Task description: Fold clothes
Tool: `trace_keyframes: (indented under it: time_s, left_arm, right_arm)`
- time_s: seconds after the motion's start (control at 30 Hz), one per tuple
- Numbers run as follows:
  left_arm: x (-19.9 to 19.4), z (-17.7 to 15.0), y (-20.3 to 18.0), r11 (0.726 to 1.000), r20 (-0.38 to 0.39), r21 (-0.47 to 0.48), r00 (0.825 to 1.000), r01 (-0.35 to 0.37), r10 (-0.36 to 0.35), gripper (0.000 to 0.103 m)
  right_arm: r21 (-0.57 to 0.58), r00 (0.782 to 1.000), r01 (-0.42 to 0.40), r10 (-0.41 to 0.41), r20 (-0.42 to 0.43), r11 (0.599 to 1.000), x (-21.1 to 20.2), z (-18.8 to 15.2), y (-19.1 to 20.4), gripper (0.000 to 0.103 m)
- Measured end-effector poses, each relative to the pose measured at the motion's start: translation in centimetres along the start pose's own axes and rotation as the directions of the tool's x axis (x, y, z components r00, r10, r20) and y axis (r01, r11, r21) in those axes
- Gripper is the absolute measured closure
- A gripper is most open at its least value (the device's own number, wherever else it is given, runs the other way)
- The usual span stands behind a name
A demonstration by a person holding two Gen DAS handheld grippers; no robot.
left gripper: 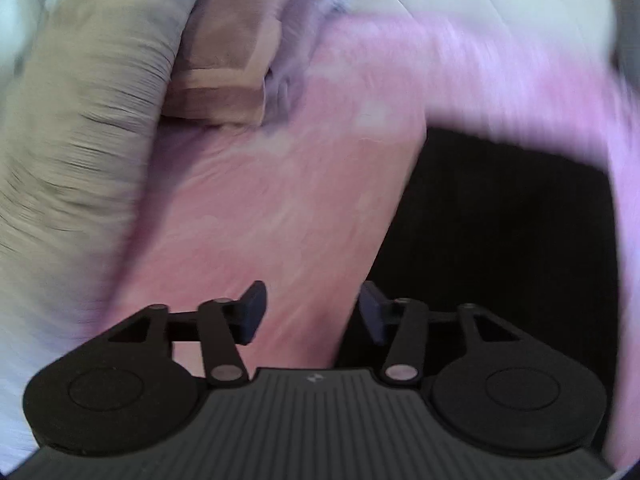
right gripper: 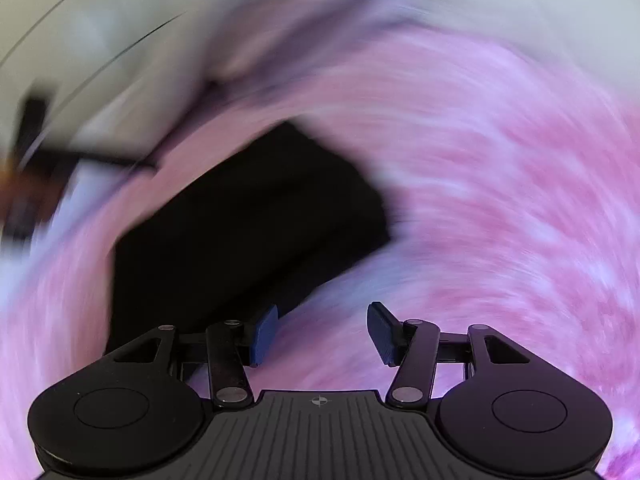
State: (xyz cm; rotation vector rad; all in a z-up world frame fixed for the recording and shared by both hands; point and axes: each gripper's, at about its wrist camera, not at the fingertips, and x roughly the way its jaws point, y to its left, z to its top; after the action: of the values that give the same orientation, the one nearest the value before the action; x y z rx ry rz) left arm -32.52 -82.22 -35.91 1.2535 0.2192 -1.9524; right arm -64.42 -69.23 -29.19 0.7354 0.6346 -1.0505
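Observation:
A black folded garment (left gripper: 500, 248) lies on a pink patterned bedcover (left gripper: 280, 208). In the left wrist view it fills the right half, and my left gripper (left gripper: 312, 312) is open and empty over its left edge. In the right wrist view the black garment (right gripper: 240, 232) lies at the centre left, blurred by motion. My right gripper (right gripper: 322, 334) is open and empty, just past the garment's near right edge, over the bedcover (right gripper: 500, 200).
A folded tan garment (left gripper: 228, 76) lies at the upper left of the left wrist view beside a beige ribbed cushion or fabric (left gripper: 80, 128). White bedding (right gripper: 120, 40) lies beyond the pink cover. A dark blurred object (right gripper: 36, 152) is at the far left.

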Motion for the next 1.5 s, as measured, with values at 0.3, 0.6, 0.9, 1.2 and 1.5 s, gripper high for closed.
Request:
trace_keyframes:
  time_s: [0.3, 0.6, 0.9, 1.2, 1.5]
  left_arm:
    - [-2.4, -15.0, -9.4, 0.747, 0.049, 0.659, 0.996, -0.090, 0.077, 0.043]
    - [2.5, -14.9, -11.1, 0.467, 0.254, 0.839, 0.960, -0.280, 0.120, 0.042]
    - [-1.0, -12.0, -13.8, 0.466, 0.248, 0.830, 0.952, -0.305, 0.181, 0.092]
    - [-16.3, -16.7, -26.5, 0.670, 0.096, 0.713, 0.976, -0.204, 0.196, 0.092]
    - [-26.8, -31.0, -38.5, 0.821, 0.016, 0.552, 0.986, -0.146, 0.165, 0.092]
  right_arm:
    - [-0.735, 0.999, 0.021, -0.040, -0.008, 0.678, 7.3, -8.2, 21.9, 0.043]
    - [-0.855, 0.985, 0.117, -0.169, 0.036, 0.505, 10.2, -9.5, 20.3, 0.077]
    - [-0.793, 0.999, 0.018, -0.043, -0.010, 0.609, 2.9, -5.2, 15.8, 0.089]
    - [-0.835, 0.997, -0.063, 0.005, -0.073, 0.546, -9.0, -12.6, 13.4, 0.090]
    - [-0.847, 0.993, -0.099, -0.001, -0.116, 0.522, -16.5, -27.7, 19.9, 0.090]
